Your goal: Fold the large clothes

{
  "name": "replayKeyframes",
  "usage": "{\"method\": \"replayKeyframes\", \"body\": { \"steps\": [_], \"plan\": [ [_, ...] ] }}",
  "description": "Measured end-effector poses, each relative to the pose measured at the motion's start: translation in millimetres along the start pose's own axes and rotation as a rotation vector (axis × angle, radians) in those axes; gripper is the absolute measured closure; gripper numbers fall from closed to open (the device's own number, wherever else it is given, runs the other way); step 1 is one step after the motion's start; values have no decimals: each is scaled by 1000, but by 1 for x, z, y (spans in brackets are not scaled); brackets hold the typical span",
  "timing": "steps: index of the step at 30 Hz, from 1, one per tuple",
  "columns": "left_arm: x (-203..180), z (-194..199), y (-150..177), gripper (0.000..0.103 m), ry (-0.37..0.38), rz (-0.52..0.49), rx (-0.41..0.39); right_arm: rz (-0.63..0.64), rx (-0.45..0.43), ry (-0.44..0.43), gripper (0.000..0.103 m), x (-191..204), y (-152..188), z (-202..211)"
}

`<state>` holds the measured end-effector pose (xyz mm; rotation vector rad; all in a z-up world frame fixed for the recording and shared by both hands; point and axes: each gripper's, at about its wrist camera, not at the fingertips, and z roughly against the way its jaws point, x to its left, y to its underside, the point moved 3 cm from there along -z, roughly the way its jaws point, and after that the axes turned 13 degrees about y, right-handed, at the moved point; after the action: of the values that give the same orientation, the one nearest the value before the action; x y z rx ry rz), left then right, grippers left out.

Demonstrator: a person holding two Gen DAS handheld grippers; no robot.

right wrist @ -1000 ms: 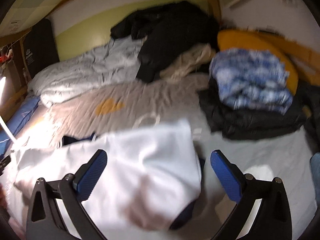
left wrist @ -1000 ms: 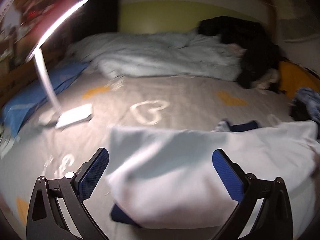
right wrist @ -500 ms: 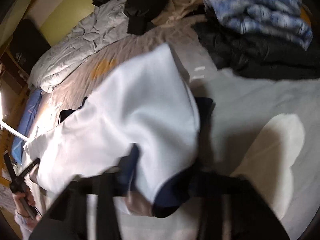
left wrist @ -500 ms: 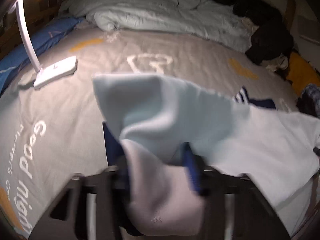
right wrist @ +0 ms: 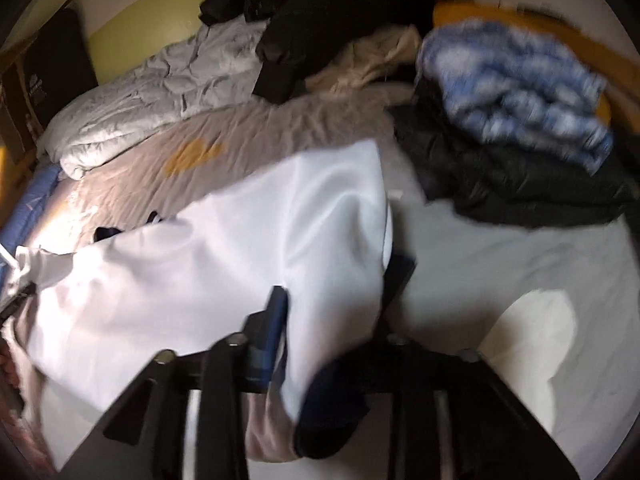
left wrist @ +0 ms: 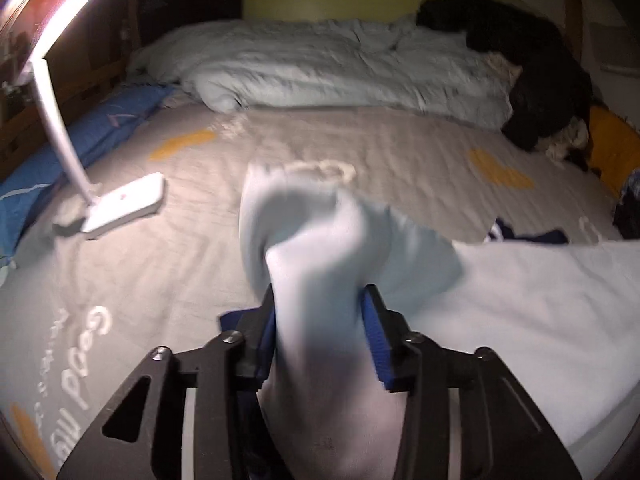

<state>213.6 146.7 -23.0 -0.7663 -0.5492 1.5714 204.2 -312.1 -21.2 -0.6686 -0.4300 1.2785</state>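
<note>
A large white garment [left wrist: 540, 300] with dark navy trim lies across the grey printed bedsheet [left wrist: 320, 144]. My left gripper [left wrist: 320, 320] is shut on its bunched left end, which stands up between the blue pads. In the right wrist view the same white garment [right wrist: 200, 272] stretches to the left. My right gripper [right wrist: 328, 320] is shut on its right end, with the navy trim hanging below; the right finger is hidden by the cloth.
A white desk lamp [left wrist: 120, 204] stands on the sheet at the left. A rumpled pale duvet [left wrist: 340, 68] and black clothes [left wrist: 540, 68] lie at the back. A blue-white knit on dark jackets [right wrist: 516, 92] is piled at the right. A blue pillow [left wrist: 72, 148] lies at the left edge.
A second ago both grippers were open over the garment. Both have since closed on its two ends and lifted the cloth a little off the bed.
</note>
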Motion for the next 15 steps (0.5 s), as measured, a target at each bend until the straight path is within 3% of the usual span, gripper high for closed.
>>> {"method": "replayKeyframes", "body": {
  "steps": [5, 7, 9, 15],
  "plan": [
    [-17, 51, 0, 55, 65, -37, -105, 3, -187, 54, 34, -3, -8, 35],
    [-30, 67, 1, 47, 114, -65, -136, 1, -237, 30, 16, -1, -9, 49],
    [-47, 80, 3, 47, 167, -102, -158, -2, -265, -36, 4, 4, -9, 60],
    [-89, 73, 18, 41, 294, -168, -89, 2, -245, -194, 1, 35, 1, 75]
  ]
}}
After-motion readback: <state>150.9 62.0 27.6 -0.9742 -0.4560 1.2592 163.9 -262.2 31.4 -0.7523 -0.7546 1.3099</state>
